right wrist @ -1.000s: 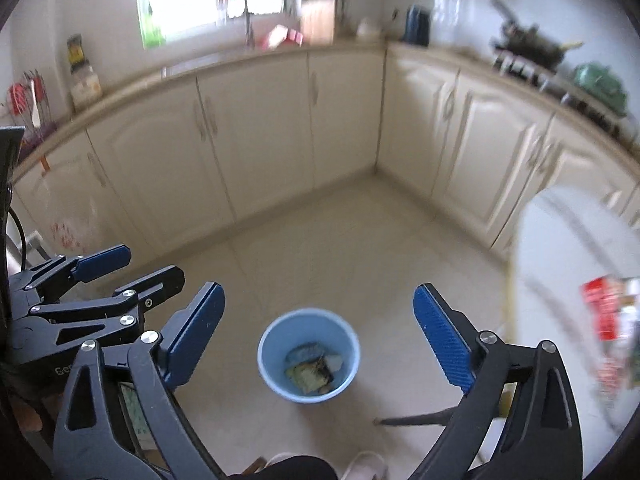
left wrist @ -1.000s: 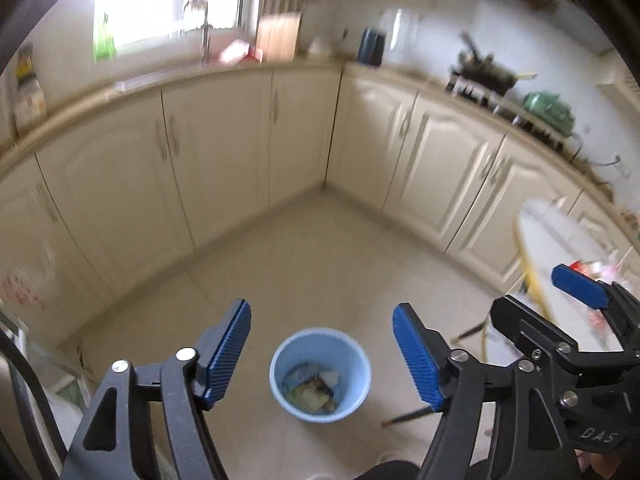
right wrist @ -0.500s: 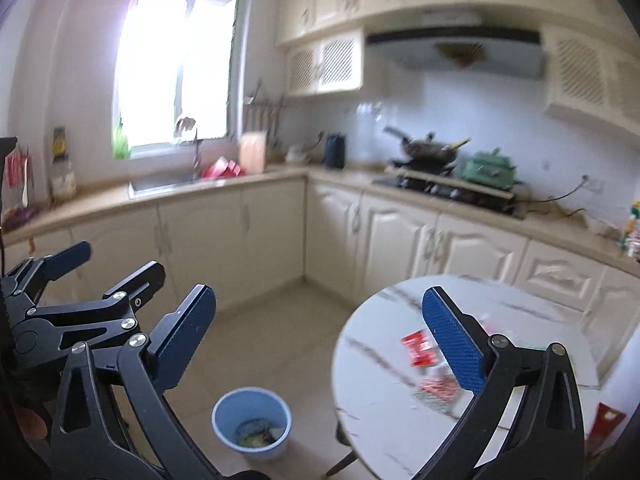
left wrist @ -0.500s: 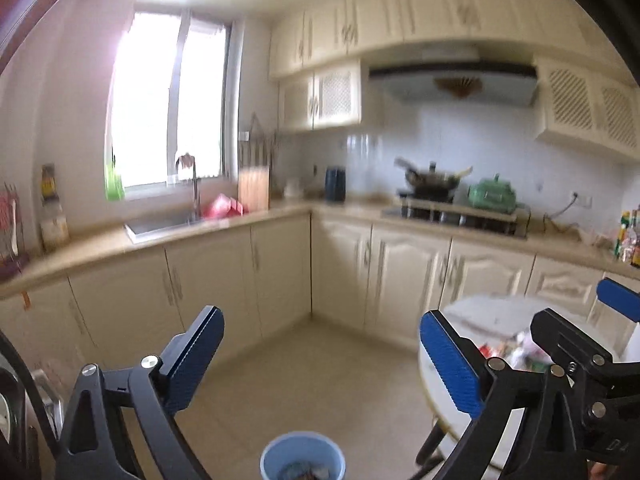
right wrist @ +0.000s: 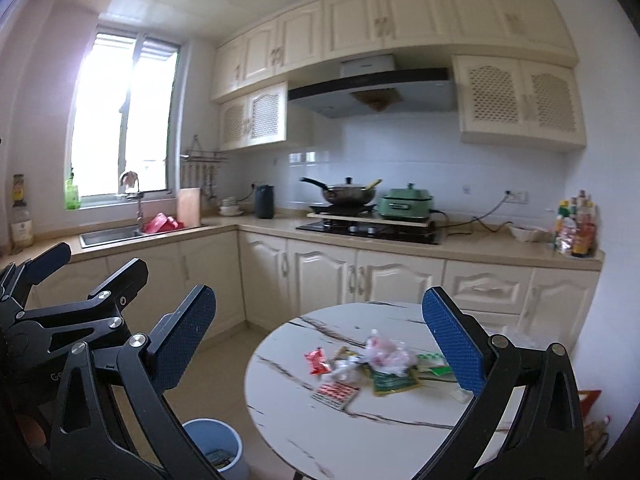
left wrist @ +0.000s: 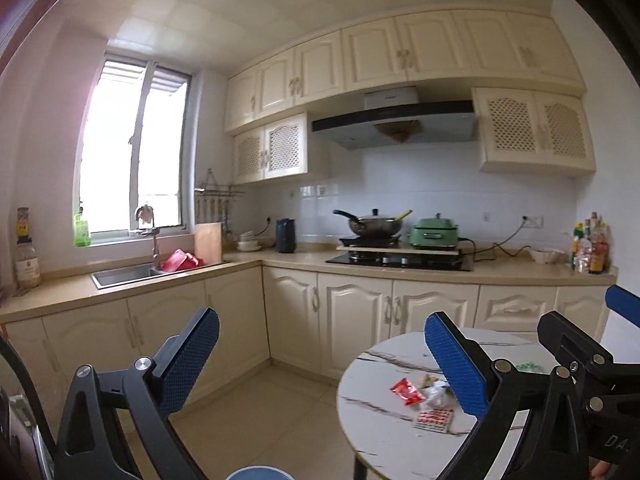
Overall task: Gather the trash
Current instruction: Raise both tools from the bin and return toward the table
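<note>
Litter heaped on the round desk (right wrist: 280, 408): red wrapper (right wrist: 318, 361), crumpled clear bag (right wrist: 386, 354), green packet (right wrist: 394, 382), flat red-and-white packet (right wrist: 336, 392). Likely light, thin, crinkly and slippery; best pinched at a raised fold or loose edge, flat pieces at the rim. Blue bin (right wrist: 218, 446) on the floor beside the desk. Left tool (left wrist: 320, 364) just spreading, now wide, nothing between the pads. Right tool (right wrist: 320, 344) likewise spread wide, empty, touching nothing.

White desk (right wrist: 360, 428) with dark veins carries a red wrapper (right wrist: 318, 361); pale blue bin (right wrist: 218, 442) at seven o'clock; cream cabinets (right wrist: 320, 276).
</note>
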### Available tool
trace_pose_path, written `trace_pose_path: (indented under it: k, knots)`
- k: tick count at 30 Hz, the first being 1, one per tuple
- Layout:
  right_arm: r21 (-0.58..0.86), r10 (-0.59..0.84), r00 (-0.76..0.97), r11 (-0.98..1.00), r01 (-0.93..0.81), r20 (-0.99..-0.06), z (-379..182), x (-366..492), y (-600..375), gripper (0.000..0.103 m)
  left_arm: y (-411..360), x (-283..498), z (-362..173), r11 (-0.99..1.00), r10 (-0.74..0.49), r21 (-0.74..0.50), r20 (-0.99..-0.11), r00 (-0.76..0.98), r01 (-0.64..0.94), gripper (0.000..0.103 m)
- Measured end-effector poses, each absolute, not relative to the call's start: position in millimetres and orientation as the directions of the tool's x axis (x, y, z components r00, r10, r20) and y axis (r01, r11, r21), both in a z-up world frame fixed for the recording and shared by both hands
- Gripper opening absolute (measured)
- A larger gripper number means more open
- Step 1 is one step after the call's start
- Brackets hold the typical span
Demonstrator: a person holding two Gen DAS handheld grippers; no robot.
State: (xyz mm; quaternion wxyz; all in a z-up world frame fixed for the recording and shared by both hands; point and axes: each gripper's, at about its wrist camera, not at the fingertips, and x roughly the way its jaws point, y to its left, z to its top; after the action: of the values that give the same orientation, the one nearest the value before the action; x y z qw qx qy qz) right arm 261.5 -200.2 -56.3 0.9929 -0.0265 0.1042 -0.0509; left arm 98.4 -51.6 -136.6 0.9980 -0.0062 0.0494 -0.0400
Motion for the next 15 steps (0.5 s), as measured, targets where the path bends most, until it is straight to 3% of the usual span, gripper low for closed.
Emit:
trace_pose_path:
  k: [6, 11, 15]
  knots:
    - [-0.033, -0.178, 0.961, 0.984, 0.175, -0.212, -62.9, 250.2, -244.4, 0.103, -58.7, 137.7, -131.3, 0.983, -0.179, 0.022, -0.143, 0.973, 0.184, 0.102]
    - [-0.012, -0.244, 0.931, 0.968, 0.250, -0.271, -81.2, 257.5, -286.4, 0.103, -74.9, 179.4, -146.9, 0.940, -0.325, 0.003, -0.303, 0.896, 0.342, 0.102]
    - [0.001, -0.274, 0.901, 0.957, 0.292, -0.337, -102.0, 273.1, -316.3, 0.103, -81.7, 210.7, -166.4, 0.936, -0.329, -0.017, -0.390, 0.860, 0.350, 0.102]
